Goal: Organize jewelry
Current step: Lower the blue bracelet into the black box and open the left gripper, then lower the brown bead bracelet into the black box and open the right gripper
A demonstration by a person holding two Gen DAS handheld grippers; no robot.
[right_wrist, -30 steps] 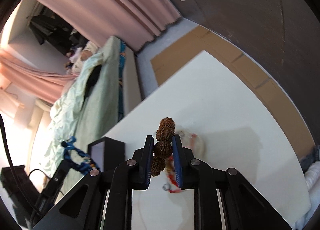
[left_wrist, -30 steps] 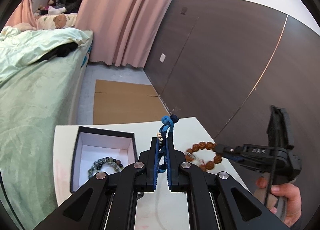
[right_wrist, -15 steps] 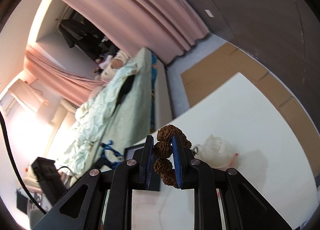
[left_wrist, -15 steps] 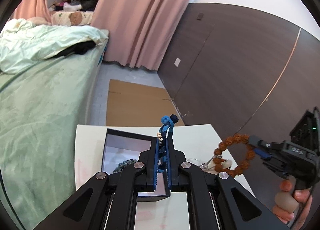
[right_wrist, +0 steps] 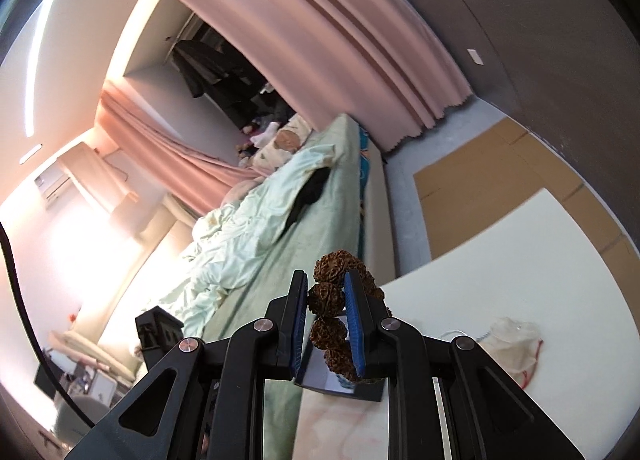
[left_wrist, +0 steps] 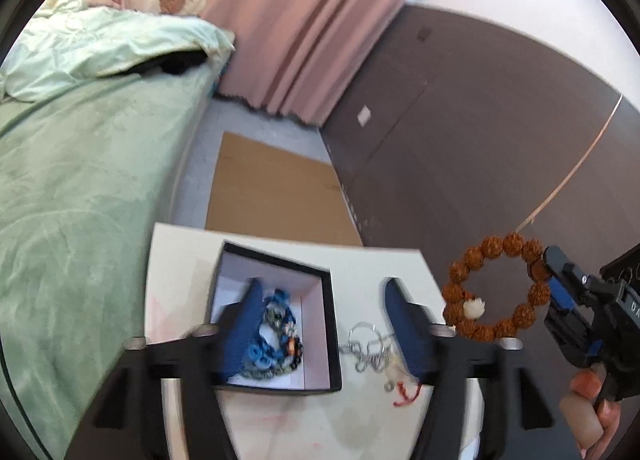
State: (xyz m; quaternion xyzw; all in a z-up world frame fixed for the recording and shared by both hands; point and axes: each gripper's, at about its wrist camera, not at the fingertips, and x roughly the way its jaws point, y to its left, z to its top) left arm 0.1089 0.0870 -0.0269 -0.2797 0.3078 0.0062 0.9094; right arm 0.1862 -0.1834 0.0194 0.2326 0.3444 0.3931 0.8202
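My left gripper [left_wrist: 320, 300] is open wide above the black jewelry box [left_wrist: 276, 260]. A blue braided bracelet [left_wrist: 270, 334] lies inside the box on top of a dark bead bracelet [left_wrist: 290, 352]. My right gripper [right_wrist: 327, 296] is shut on a brown seed-bead bracelet [right_wrist: 328, 294]; in the left wrist view that bracelet [left_wrist: 496, 288] hangs in the air to the right of the box, above the table's right edge. A silver chain [left_wrist: 366, 348] with a red thread lies on the white table [left_wrist: 188, 260] beside the box.
A clear plastic bag [right_wrist: 514, 340] with a red thread lies on the table at the right. A green bed [left_wrist: 80, 179] runs along the table's left side. Cardboard [left_wrist: 276, 191] covers the floor beyond the table, by a dark panelled wall.
My left gripper opened and the blue braided bracelet dropped into the box. My right gripper lifted the brown bead bracelet higher off the table.
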